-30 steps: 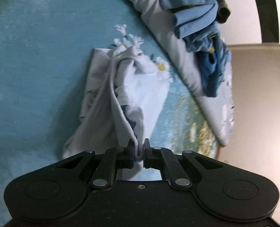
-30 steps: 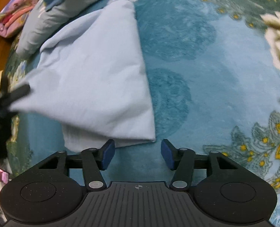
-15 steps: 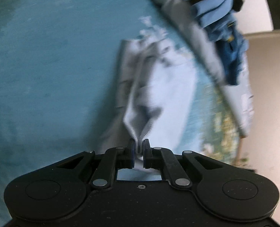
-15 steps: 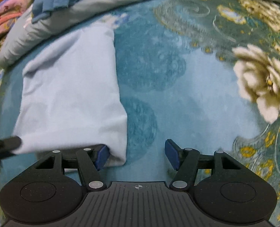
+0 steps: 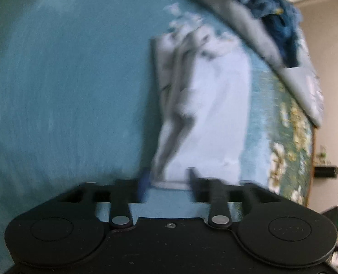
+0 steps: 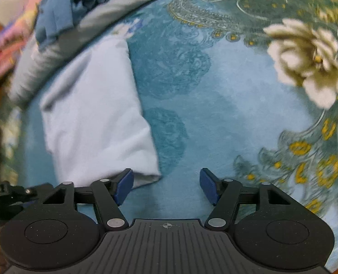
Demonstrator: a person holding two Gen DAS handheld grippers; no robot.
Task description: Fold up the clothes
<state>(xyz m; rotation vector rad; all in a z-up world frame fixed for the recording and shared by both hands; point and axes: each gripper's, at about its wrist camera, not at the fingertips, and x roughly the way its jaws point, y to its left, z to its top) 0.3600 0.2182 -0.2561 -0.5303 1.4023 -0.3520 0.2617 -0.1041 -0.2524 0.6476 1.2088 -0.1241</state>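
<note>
Letting go, the left gripper is opening its fingers over the pale garment's near hem, so the fold lies flat on the bed, while the right gripper, widening and empty, hovers beside its corner.

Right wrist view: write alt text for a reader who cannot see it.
A folded pale blue garment lies flat on a teal floral bedspread. The right tongs are opening just above its near corner, gripping nothing. A pile of blue clothes sits at the far edge.
</note>
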